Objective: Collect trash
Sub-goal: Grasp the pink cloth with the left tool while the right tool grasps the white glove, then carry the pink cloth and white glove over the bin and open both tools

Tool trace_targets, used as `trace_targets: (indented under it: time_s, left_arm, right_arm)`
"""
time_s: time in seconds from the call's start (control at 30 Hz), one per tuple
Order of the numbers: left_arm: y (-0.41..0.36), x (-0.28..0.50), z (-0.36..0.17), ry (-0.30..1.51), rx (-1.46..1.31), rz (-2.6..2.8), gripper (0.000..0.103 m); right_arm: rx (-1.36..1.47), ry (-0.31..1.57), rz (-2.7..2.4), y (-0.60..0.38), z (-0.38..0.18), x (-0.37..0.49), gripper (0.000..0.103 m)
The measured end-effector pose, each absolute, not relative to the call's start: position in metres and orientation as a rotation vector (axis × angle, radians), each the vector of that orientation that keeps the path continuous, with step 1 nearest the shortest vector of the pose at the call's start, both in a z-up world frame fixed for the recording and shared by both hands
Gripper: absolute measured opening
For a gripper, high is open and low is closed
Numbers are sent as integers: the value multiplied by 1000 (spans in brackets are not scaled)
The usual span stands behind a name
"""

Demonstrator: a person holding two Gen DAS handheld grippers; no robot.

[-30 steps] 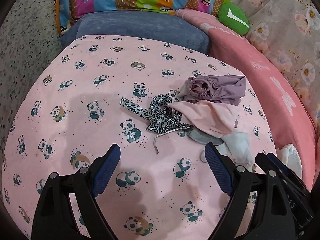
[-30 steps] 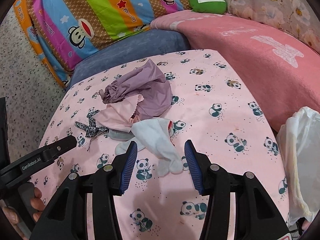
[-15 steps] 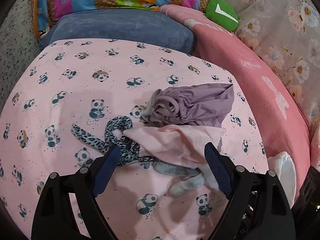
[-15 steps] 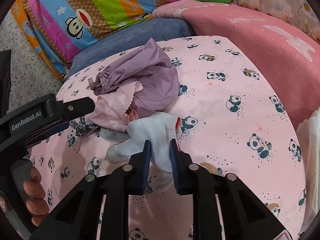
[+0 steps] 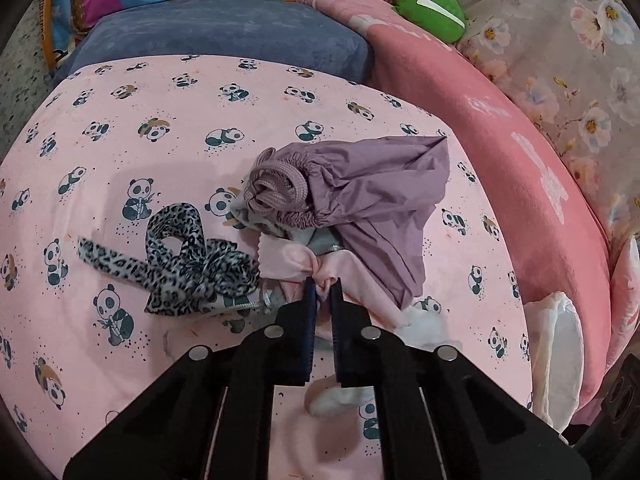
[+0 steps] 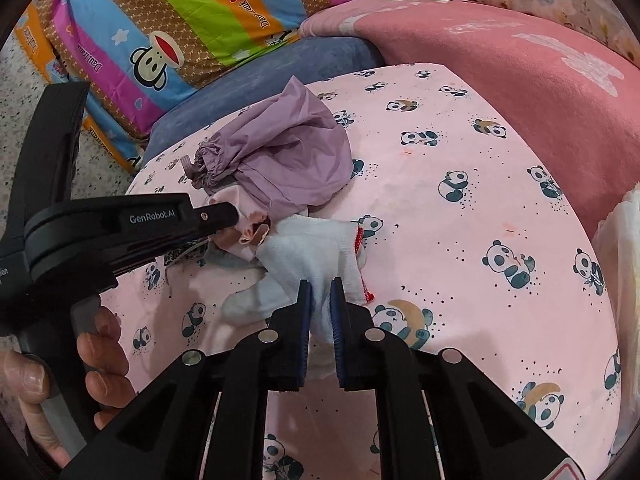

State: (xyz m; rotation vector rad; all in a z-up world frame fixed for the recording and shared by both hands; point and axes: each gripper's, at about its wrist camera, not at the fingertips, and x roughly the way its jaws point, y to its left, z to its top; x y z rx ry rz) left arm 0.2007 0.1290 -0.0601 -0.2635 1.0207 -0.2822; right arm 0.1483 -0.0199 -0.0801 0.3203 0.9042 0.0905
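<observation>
A heap of cloth scraps lies on the pink panda sheet (image 5: 160, 92). My left gripper (image 5: 322, 285) is shut on a bunched fold of the pale pink cloth (image 5: 292, 260); it also shows in the right wrist view (image 6: 224, 218). My right gripper (image 6: 320, 286) is shut on the white glove (image 6: 308, 252) with a red cuff edge. A purple drawstring bag (image 5: 372, 200) lies behind the pink cloth, also seen in the right wrist view (image 6: 288, 160). A leopard-print strip (image 5: 188, 260) lies left of the pink cloth. A grey scrap is partly hidden under the heap.
A white plastic bag (image 5: 560, 344) hangs at the bed's right edge, also in the right wrist view (image 6: 620, 264). A blue cushion (image 5: 224, 36), a striped pillow (image 6: 180, 12), a pink blanket (image 6: 520, 64) and a green toy (image 5: 432, 4) lie behind the heap.
My left gripper moved forward over the heap and shut on the pink cloth. My right gripper closed on the white glove and stays shut on it.
</observation>
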Motion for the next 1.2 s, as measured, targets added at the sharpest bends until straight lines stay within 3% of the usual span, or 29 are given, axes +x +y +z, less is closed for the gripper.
trace_targets:
  time_s: [0.5, 1.2]
  left_arm:
    - [100, 144, -3, 915, -189, -331, 6]
    - [-11, 74, 57, 800, -31, -522, 6]
  right_arm:
    - [384, 750, 62, -57, -24, 97, 11]
    - [442, 528, -102, -168, 61, -1, 11]
